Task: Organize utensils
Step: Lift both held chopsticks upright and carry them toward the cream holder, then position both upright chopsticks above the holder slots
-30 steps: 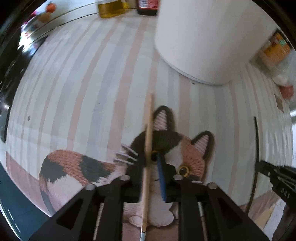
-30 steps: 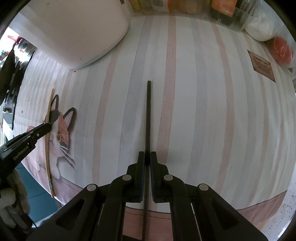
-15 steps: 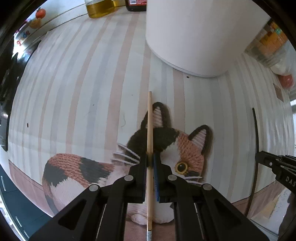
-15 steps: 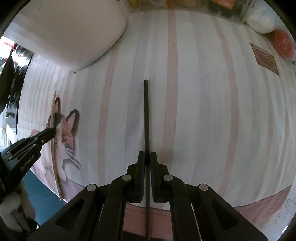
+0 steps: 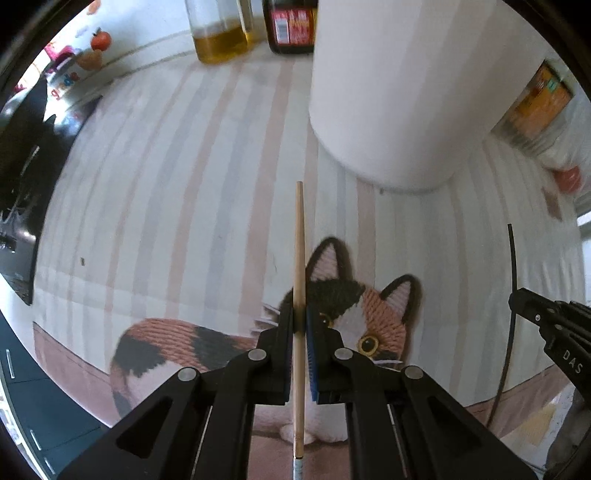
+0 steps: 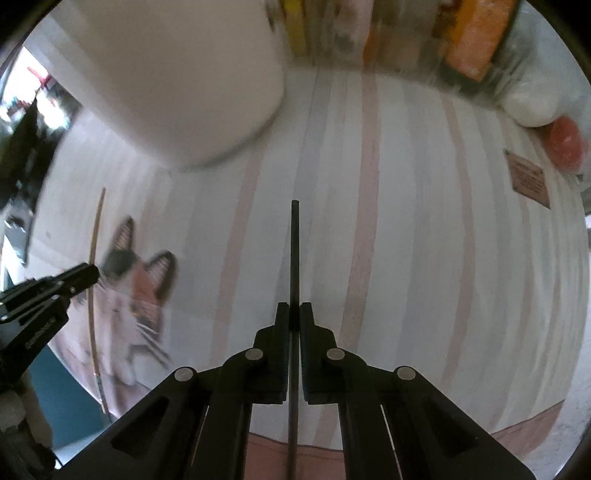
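A: Left tongs [image 5: 300,325] are pinching the wooden stick [image 5: 299,258] about mid-shaft. You took it there so it balances; the tip runs to 12 o'clock, the butt hangs back toward 6. The jaws have just been closing, and the stick sits between them now.

B: And the right?

A: Right tongs [image 6: 294,317] are pressed together on the black stick [image 6: 294,251], same centred grip, tip to 12 o'clock. Both tongs point steeply down at the desk [image 5: 166,184], each stick lying along the line of its fingers. I judge both sticks are clear of the striped cloth [image 6: 424,240], though the gap is hard to read.

B: Where do they go?

A: Likely the white tub [image 5: 391,92], at 1 o'clock from your left tongs, 10 o'clock from your right. Its top is out of frame, so I cannot tell whether it is open.

B: What's in the way?

A: The tub wall itself: it is tall, so each tip must clear it. The two tongs are near each other; the right one shows at 3 o'clock in the left view, so converging on the tub could cross the sticks. Oil bottle [image 5: 221,33] and dark jar [image 5: 291,26] stand behind the tub at 11–12 o'clock. Cat mat [image 5: 369,317] lies flat beneath; no obstacle.
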Demonstrator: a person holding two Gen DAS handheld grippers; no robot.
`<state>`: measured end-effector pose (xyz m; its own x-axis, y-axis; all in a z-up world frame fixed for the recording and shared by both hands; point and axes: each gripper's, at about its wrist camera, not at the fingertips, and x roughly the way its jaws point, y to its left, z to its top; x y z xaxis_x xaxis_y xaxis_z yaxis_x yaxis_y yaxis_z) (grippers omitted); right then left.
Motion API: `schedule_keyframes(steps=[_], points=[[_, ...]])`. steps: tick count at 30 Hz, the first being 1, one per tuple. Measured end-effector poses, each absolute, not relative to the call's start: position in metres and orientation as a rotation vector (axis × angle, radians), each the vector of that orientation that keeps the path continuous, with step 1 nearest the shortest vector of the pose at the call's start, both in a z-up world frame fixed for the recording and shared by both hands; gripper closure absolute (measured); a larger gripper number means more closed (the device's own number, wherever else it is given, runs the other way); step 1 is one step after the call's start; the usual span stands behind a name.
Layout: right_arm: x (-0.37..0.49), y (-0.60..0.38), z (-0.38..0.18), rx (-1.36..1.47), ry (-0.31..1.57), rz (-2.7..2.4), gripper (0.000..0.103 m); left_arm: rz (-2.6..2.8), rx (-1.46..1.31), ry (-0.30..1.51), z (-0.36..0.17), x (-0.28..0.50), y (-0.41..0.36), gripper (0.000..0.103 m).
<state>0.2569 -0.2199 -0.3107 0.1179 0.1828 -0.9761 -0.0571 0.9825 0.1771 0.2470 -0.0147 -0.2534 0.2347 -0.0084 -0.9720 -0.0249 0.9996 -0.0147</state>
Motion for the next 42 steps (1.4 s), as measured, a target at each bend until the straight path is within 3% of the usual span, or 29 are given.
schedule_keyframes(steps=[23, 31, 42], points=[[0.276, -0.214, -0.162, 0.171, 0.991, 0.266, 0.099, -0.042, -0.083, 0.96, -0.106, 0.238, -0.003, 0.099], [0.293, -0.209, -0.095, 0.191, 0.85, 0.314, 0.099, -0.074, -0.111, 0.793, -0.031, 0.243, -0.003, 0.099], [0.328, -0.224, 0.007, 0.167, 0.716, 0.32, 0.099, -0.118, -0.062, 0.649, 0.05, 0.298, -0.021, 0.099]])
